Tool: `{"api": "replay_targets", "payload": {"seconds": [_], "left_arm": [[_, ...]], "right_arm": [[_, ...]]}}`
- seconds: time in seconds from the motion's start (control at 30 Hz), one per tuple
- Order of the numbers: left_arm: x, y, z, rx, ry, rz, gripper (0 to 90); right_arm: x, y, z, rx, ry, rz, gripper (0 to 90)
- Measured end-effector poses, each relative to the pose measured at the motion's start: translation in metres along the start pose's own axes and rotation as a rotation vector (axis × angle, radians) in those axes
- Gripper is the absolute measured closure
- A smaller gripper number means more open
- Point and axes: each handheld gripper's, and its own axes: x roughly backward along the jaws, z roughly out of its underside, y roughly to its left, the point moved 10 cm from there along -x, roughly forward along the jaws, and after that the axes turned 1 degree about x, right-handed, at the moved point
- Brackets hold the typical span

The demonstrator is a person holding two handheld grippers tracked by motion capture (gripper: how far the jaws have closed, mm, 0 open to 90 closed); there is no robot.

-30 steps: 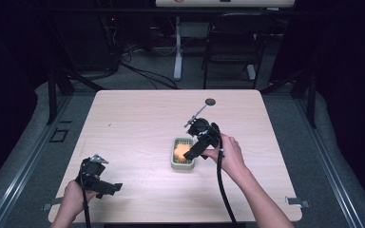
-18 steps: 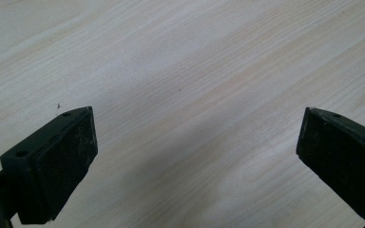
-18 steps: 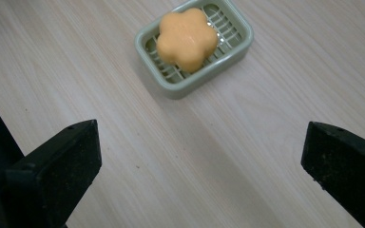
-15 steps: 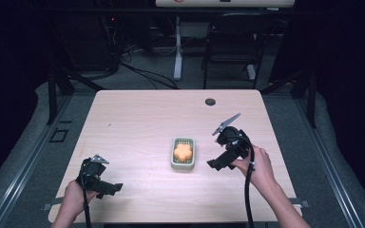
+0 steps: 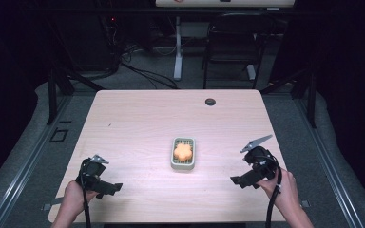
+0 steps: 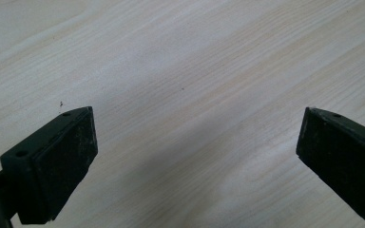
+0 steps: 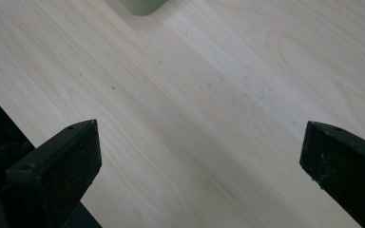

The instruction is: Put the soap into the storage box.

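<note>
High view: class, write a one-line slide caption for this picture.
An orange flower-shaped piece sits in a small tray at mid-table, with the open left tool and right tool held apart at the near corners.

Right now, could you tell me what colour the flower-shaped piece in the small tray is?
The flower-shaped piece is orange, lying in a pale green tray; the high view shows it best.
</note>
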Motion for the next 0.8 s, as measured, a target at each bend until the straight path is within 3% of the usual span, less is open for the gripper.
{"api": "replay_targets", "payload": {"seconds": [0.2,0.4,0.57,0.8], "left_arm": [[0.0,0.0,0.0,-0.001,0.0,0.0,0.1],[0.001,0.002,0.001,-0.001,0.0,-0.005,0.1],[0.001,0.001,0.001,-0.01,0.001,-0.006,0.1],[0.0,0.001,0.001,-0.019,0.009,-0.009,0.1]], "right_arm": [[-0.005,-0.006,0.028,-0.063,0.024,-0.006,0.0],[-0.014,-0.014,0.04,-0.096,0.056,-0.015,0.0],[-0.019,-0.018,0.048,-0.079,0.113,0.009,0.1],[-0.021,-0.02,0.049,-0.071,0.124,0.004,0.7]]}}
